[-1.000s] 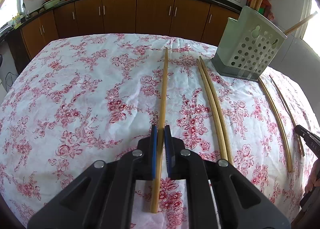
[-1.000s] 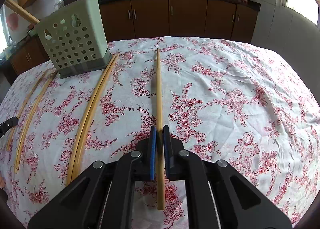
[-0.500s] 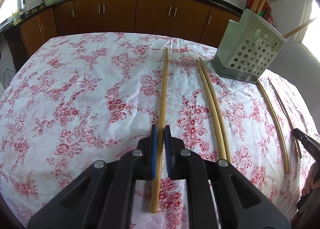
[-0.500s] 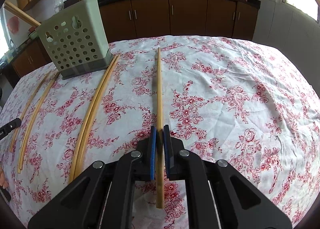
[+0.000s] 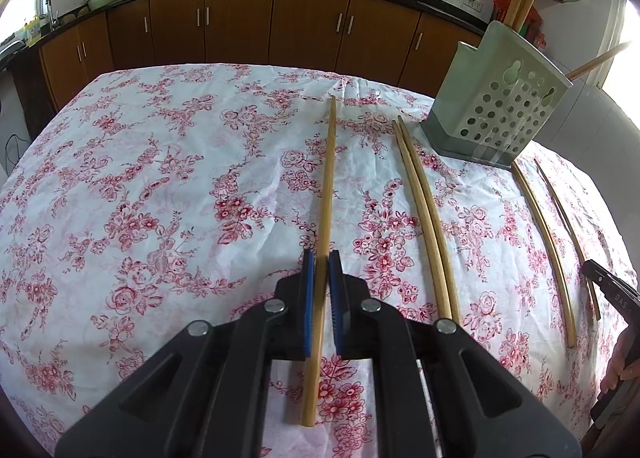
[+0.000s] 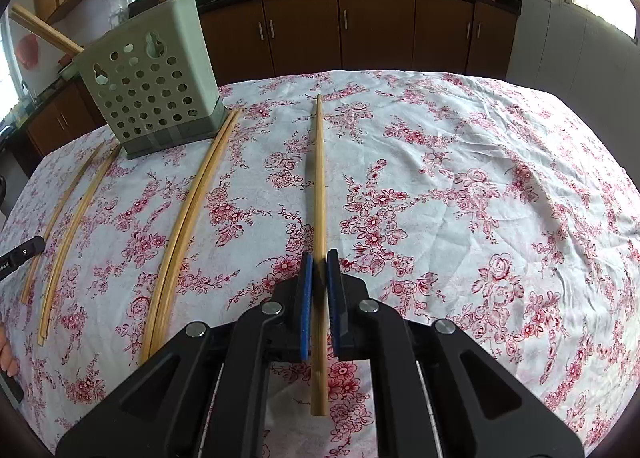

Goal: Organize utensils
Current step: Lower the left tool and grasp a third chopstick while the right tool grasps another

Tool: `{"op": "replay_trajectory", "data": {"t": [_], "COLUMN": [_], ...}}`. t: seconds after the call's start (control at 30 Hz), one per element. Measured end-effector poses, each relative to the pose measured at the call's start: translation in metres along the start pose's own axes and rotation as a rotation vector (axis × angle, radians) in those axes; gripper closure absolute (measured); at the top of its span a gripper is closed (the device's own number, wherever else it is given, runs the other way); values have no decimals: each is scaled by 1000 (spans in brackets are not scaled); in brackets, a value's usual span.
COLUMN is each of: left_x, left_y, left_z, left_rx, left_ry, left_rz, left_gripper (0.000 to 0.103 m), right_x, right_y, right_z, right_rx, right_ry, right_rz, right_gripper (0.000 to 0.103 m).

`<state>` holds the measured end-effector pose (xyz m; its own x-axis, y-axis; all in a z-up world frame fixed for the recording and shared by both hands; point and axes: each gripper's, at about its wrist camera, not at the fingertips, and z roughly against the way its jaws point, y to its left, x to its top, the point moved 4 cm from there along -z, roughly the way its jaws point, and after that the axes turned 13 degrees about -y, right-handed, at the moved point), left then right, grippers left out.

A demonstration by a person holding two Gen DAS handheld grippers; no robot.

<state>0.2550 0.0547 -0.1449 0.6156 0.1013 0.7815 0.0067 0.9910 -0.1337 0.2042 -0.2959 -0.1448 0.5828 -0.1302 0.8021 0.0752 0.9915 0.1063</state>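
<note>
The left gripper [image 5: 321, 262] is clamped on one chopstick [image 5: 327, 186], the right gripper [image 6: 320, 260] on another chopstick [image 6: 319, 186]. Beyond, a chopstick pair [image 6: 192, 214] lies on the floral tablecloth [image 6: 460, 178], its far tips just beside the green perforated holder [image 6: 154, 78].

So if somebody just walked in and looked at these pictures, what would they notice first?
Probably the black claws: the left claw and the right claw each pinch one long bamboo chopstick pointing straight ahead. Next comes the pale green holder with holes, standing at the far side of the flowery red-and-white tablecloth with chopsticks poking out of its top. More chopsticks lie flat on the cloth beside it.
</note>
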Motion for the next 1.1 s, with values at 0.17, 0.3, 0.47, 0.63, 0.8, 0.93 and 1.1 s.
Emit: {"op": "replay_trajectory", "data": {"t": [0.17, 0.3, 0.47, 0.63, 0.8, 0.93, 1.1], "left_x": [0, 0, 0, -1, -1, -2, -4], "left_y": [1, 0, 0, -1, -2, -3, -3], "left_z": [0, 0, 0, -1, -1, 0, 3], "left_rx": [0, 0, 1, 7, 16, 26, 28], "left_ry": [0, 0, 0, 0, 0, 0, -1], "left_rz": [0, 0, -3, -8, -21, -33, -33], "left_gripper": [92, 92, 92, 92, 92, 92, 92], "right_x": [0, 0, 0, 0, 0, -2, -2], "right_y": [0, 0, 0, 0, -1, -1, -1], "right_z": [0, 0, 0, 0, 1, 4, 5], "right_rx": [0, 1, 1, 8, 14, 17, 17], "right_ry": [0, -1, -2, -2, -3, -3, -3], "right_rz": [-1, 0, -1, -10, -20, -24, -24], "right_gripper": [94, 94, 94, 94, 94, 94, 94]}}
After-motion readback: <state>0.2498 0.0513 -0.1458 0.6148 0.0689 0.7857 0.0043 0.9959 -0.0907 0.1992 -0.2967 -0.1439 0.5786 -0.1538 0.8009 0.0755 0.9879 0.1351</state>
